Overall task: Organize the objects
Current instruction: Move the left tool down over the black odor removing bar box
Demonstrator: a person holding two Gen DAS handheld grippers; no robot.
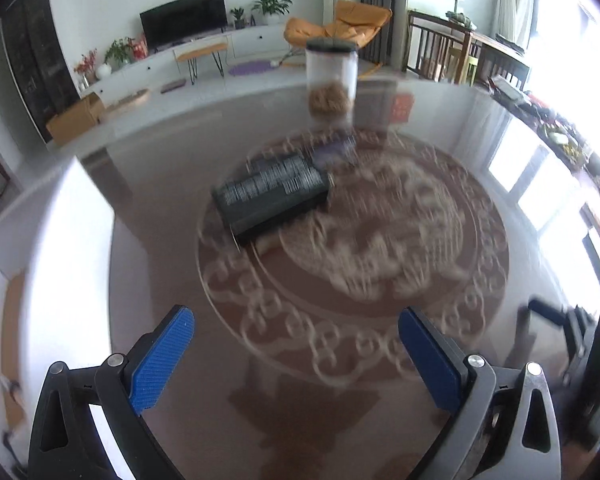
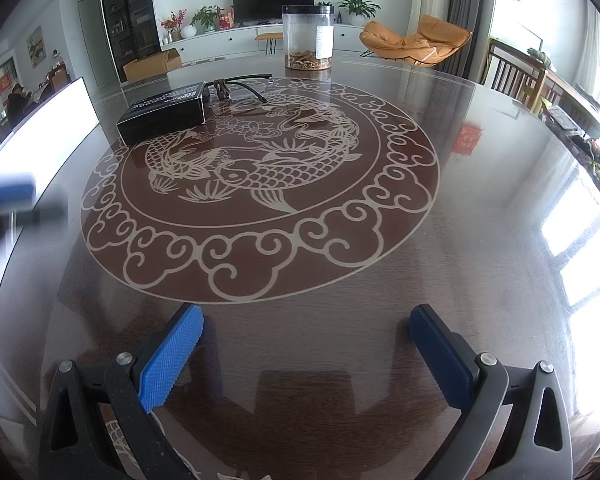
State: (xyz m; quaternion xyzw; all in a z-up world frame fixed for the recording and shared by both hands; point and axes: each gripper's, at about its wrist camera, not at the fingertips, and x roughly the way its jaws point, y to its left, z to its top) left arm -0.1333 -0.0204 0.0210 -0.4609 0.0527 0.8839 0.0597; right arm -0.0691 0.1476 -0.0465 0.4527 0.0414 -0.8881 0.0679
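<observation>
- Desk (image 2: 440,240): round, dark brown wood w/ glossy glass top; reflects windows and a red paper sign.
- Centre of the top: pale fish-and-lotus medallion (image 2: 256,168) inside a ring of cloud scrolls.
- Black box (image 2: 164,116) w/ white print lies flat on the medallion's far-left edge.
- Glasses (image 2: 248,88), dark arms, lie just beside the box, on its far right; touching or not, can't tell.
- Clear jar (image 2: 308,36) w/ dark lid stands upright near the far rim, brownish bits at the bottom, white label on its side.
- Left wrist view is motion-blurred; box (image 1: 272,196) and jar (image 1: 332,80) still readable.
</observation>
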